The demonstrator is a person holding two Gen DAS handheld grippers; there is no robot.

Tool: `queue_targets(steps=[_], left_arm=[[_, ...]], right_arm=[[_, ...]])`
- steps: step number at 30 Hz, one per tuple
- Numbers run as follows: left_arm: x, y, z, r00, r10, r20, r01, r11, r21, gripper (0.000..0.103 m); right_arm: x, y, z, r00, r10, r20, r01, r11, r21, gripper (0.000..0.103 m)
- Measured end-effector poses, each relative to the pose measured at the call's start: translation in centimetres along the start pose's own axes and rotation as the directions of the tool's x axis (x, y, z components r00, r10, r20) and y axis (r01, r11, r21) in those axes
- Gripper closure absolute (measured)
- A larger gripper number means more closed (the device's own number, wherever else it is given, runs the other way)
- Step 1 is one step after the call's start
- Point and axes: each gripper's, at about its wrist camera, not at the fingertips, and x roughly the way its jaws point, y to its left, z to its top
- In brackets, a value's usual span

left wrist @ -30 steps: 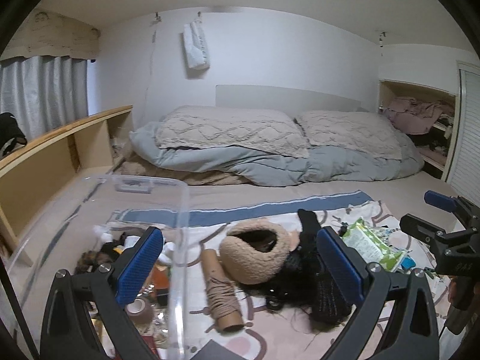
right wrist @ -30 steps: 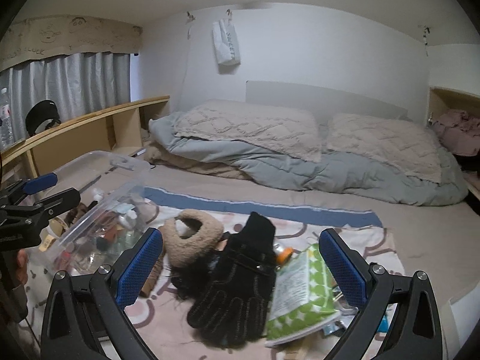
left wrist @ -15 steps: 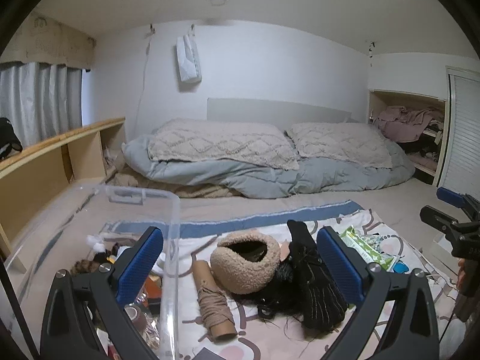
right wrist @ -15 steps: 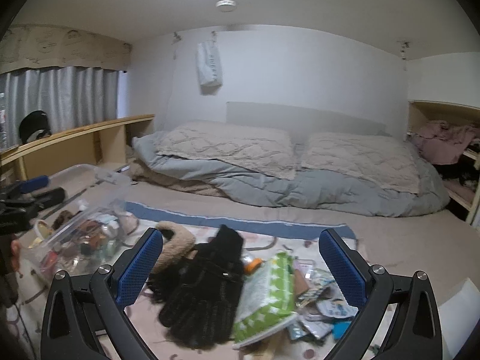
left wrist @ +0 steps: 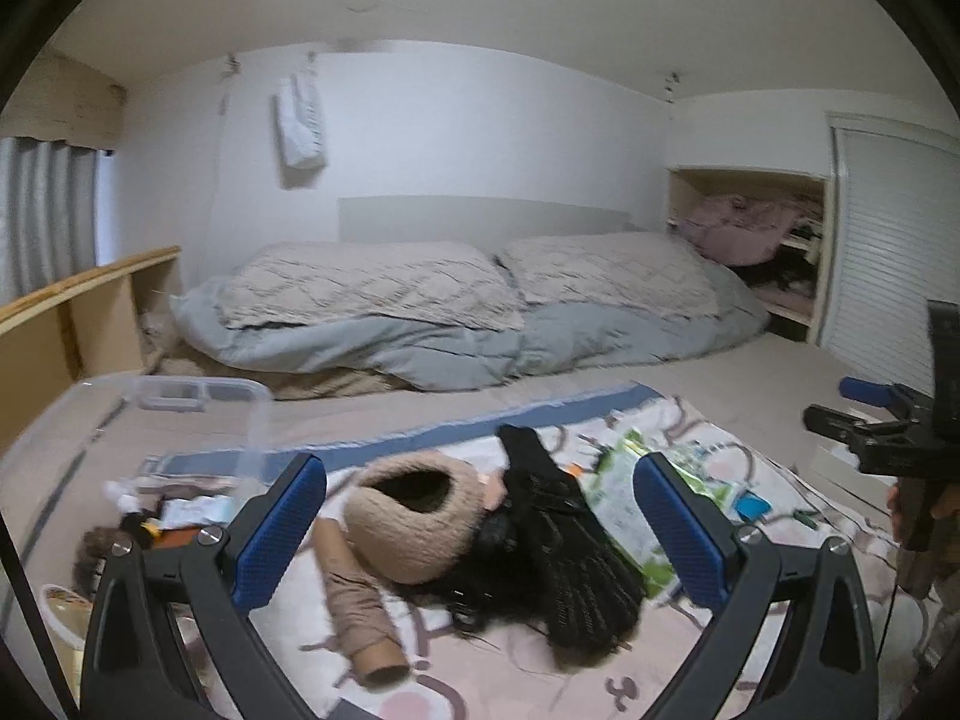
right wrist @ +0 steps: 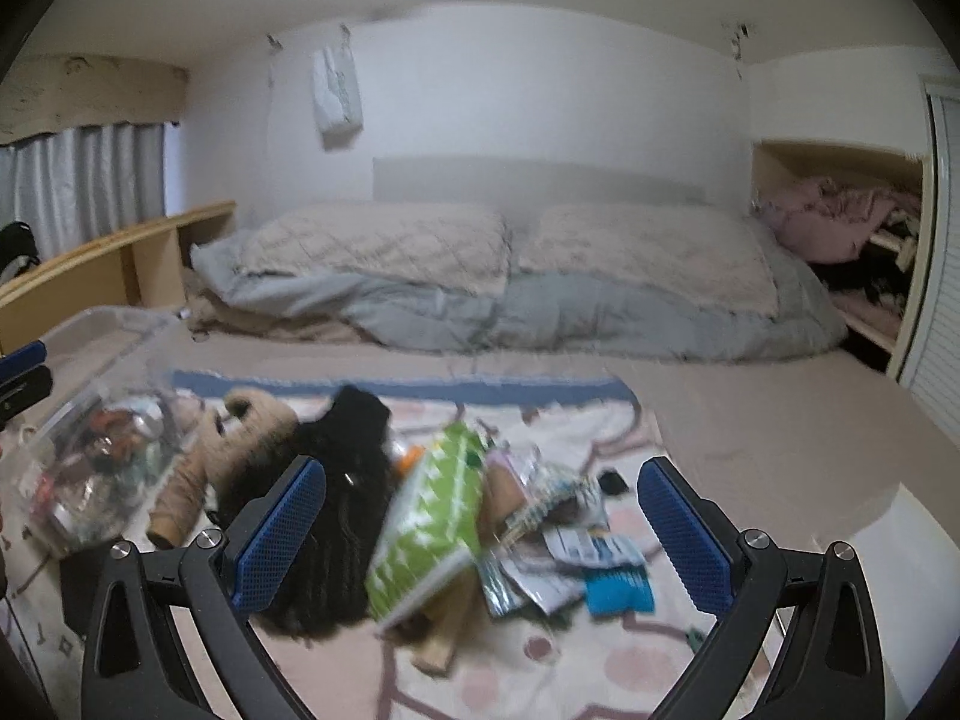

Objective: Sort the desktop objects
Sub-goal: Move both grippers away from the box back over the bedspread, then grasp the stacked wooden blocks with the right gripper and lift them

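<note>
While both views take in the same bed (left wrist: 750, 384) with its pale patterned blanket (left wrist: 480, 678), only the left wrist view shows the clear plastic bin (left wrist: 180, 396) with a sharp rim at the left; in the right wrist view it is a blurred shape with jumbled small items inside that I cannot tell apart. Spread on the blanket right of the bin lies the pile to sort. A black glove (left wrist: 570, 546) lies lengthwise at its middle, touching a tan fleece hat (left wrist: 414, 516) on its left and partly covering a green-and-white packet (right wrist: 432, 528) on its right. A cardboard tube (left wrist: 354, 606) lies near the hat, its open end toward the camera. Only the right wrist view shows the loose papers and a small blue packet (right wrist: 618, 591) past the green one, all smeared. The left gripper (left wrist: 480, 534) hangs wide open and empty above the hat and glove; the right gripper (right wrist: 480, 534) is likewise spread wide, holding nothing, above the green packet
</note>
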Motion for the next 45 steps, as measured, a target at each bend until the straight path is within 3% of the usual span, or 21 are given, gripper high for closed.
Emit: queue_targets(steps=[9,12,15,17,19,21,33,35,36,39,41,45], left_arm=[[1.0,-2.7,-2.5,0.996,-0.078,-0.052,0.082,0.992,0.100,0.000],[1.3,-2.6,-3.0,0.993,-0.108,-0.053,0.112,0.991,0.078,0.000],[1.7,-2.4,-3.3,0.989,-0.127,-0.070,0.131,0.990,0.054,0.000],[1.9,-2.2,-3.6,0.989,-0.126,-0.079,0.130,0.990,0.056,0.000],[1.9,-2.1,-3.9,0.989,-0.125,-0.082,0.130,0.990,0.058,0.000],[2.1,-2.0,-4.1,0.988,-0.127,-0.089,0.132,0.990,0.058,0.000],[2.9,-2.1,-4.8,0.983,-0.151,-0.108,0.159,0.985,0.070,0.000],[2.9,-2.1,-4.9,0.983,-0.151,-0.109,0.159,0.985,0.069,0.000],[3.0,-2.0,-4.9,0.982,-0.152,-0.111,0.160,0.985,0.064,0.000],[3.1,-1.7,-5.1,0.981,-0.154,-0.116,0.161,0.986,0.049,0.000],[3.3,-1.5,-5.3,0.981,-0.154,-0.122,0.160,0.986,0.040,0.000],[3.4,-1.3,-5.7,0.979,-0.154,-0.136,0.160,0.986,0.037,0.000]], right_arm=[[4.1,-3.5,-4.4,0.978,-0.023,-0.205,0.055,0.987,0.149,0.000],[6.3,-4.2,-5.9,0.956,-0.044,-0.291,0.107,0.973,0.205,0.000],[8.7,-4.3,-7.6,0.929,-0.001,-0.370,0.112,0.954,0.278,0.000],[9.7,-4.2,-8.2,0.916,0.031,-0.400,0.103,0.945,0.310,0.013],[11.0,-4.0,-8.9,0.899,0.079,-0.431,0.091,0.929,0.360,0.018],[11.7,-3.9,-9.3,0.890,0.107,-0.443,0.085,0.917,0.391,0.024],[15.9,-1.7,-11.0,0.850,0.207,-0.484,0.048,0.885,0.463,0.033],[16.4,-1.6,-11.2,0.848,0.220,-0.483,0.038,0.883,0.468,0.042],[16.6,-1.6,-11.3,0.844,0.232,-0.484,0.031,0.879,0.476,0.052],[17.0,-1.4,-12.2,0.819,0.303,-0.487,-0.013,0.859,0.512,0.069],[16.5,-0.9,-12.2,0.822,0.290,-0.490,-0.026,0.879,0.476,0.070],[14.9,-0.2,-12.5,0.805,0.307,-0.508,-0.076,0.902,0.425,0.073]])
